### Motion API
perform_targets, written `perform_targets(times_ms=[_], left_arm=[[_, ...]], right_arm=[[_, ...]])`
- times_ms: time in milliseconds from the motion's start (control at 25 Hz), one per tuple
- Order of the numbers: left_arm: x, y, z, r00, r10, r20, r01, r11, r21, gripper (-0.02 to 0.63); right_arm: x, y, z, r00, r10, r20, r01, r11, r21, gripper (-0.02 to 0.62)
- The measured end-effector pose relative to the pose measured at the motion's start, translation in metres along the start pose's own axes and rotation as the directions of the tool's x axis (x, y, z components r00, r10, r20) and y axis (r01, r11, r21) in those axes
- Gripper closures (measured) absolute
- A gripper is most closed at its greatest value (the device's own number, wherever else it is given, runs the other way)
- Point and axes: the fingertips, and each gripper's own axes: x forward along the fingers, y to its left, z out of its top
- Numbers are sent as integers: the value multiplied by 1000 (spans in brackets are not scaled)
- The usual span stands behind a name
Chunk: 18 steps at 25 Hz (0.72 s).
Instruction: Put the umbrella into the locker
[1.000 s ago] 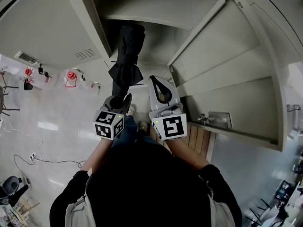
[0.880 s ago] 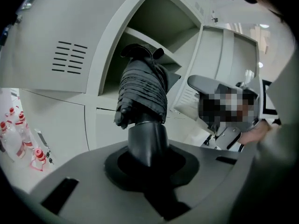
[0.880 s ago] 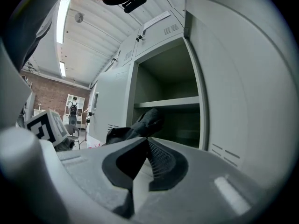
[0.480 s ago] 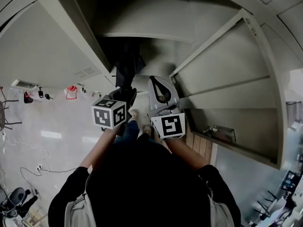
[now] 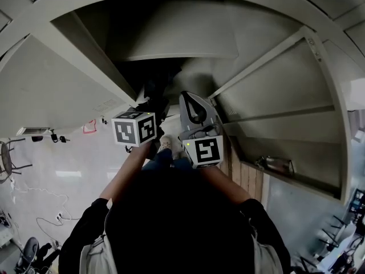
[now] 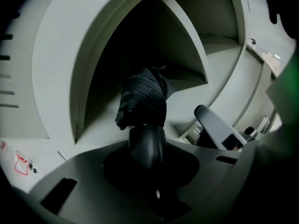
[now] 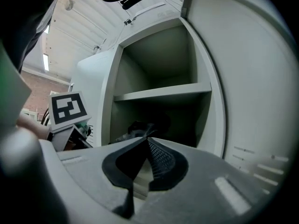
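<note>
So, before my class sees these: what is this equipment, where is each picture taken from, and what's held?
No robot: a person holds a hand-held gripper in each hand. One picture comes from a camera on the person's head, looking down; the other two from cameras riding on the grippers. The left hand-held gripper is shut on a folded black umbrella, whose far end points into the open locker, under its shelf. The right hand-held gripper is shut and empty, beside the left one. The locker door stands open on the right.
</note>
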Motion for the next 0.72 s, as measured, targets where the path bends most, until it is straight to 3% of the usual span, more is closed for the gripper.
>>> perform_targets(times_ms=[200, 400, 640, 720], left_arm=[[9, 1, 0, 999, -6, -44, 5, 999, -33, 509], [15, -7, 0, 997, 58, -43, -59, 998, -24, 460], [18, -14, 7, 986, 165, 11, -165, 976, 143, 433], [21, -18, 5, 984, 180, 0, -176, 959, 224, 368]], right_arm=[[4, -2, -4, 1000, 13, -21, -13, 1000, -11, 594], [10, -3, 9, 999, 52, 3, -52, 999, -15, 594], [6, -10, 14, 996, 93, 16, -92, 994, -53, 594], [2, -14, 9, 995, 99, -3, -99, 994, -55, 594]])
